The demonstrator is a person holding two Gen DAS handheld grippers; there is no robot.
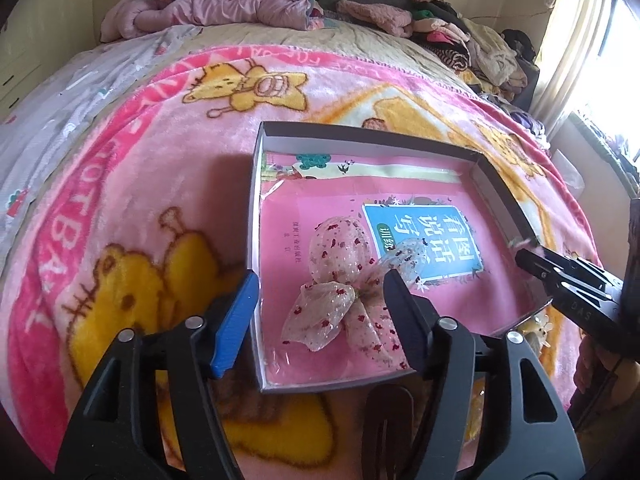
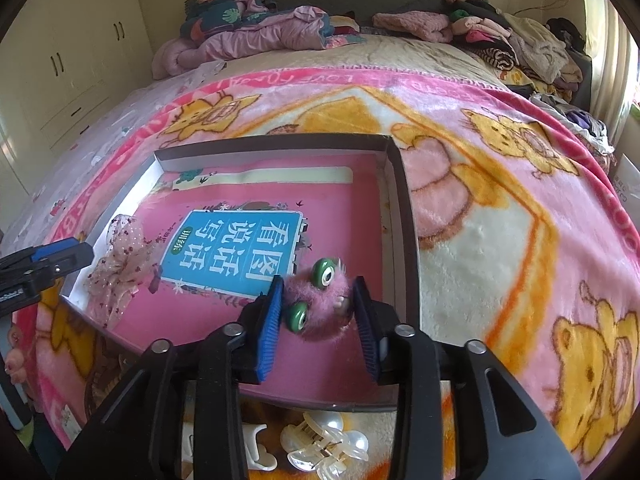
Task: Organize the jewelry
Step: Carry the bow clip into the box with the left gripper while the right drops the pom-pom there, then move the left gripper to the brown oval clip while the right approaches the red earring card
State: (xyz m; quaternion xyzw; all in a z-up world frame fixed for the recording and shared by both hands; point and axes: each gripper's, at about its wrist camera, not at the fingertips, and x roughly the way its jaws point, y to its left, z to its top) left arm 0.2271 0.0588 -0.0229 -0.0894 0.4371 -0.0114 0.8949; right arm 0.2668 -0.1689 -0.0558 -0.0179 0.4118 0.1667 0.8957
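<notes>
A shallow grey-rimmed box [image 1: 498, 188] [image 2: 404, 208] lies on the bed, with a pink book [image 1: 424, 236] [image 2: 236, 248] covering its floor. A sheer spotted bow hair clip [image 1: 340, 292] [image 2: 120, 264] lies in the box's left part. My left gripper [image 1: 320, 292] is open, its fingers either side of the bow, above the box's left corner. My right gripper [image 2: 318, 300] is shut on a fuzzy pink hair clip with green eyes [image 2: 320, 300] and holds it over the box's near right part. The right gripper also shows in the left wrist view [image 1: 536, 260].
A pink cartoon blanket [image 1: 132, 208] [image 2: 500, 208] covers the bed. Pearl-white claw clips [image 2: 324, 444] and a brown clip [image 1: 390, 424] lie in front of the box. Piled clothes [image 2: 520, 48] and bedding [image 1: 224, 4] sit at the far end. Wardrobes [image 2: 80, 52] stand left.
</notes>
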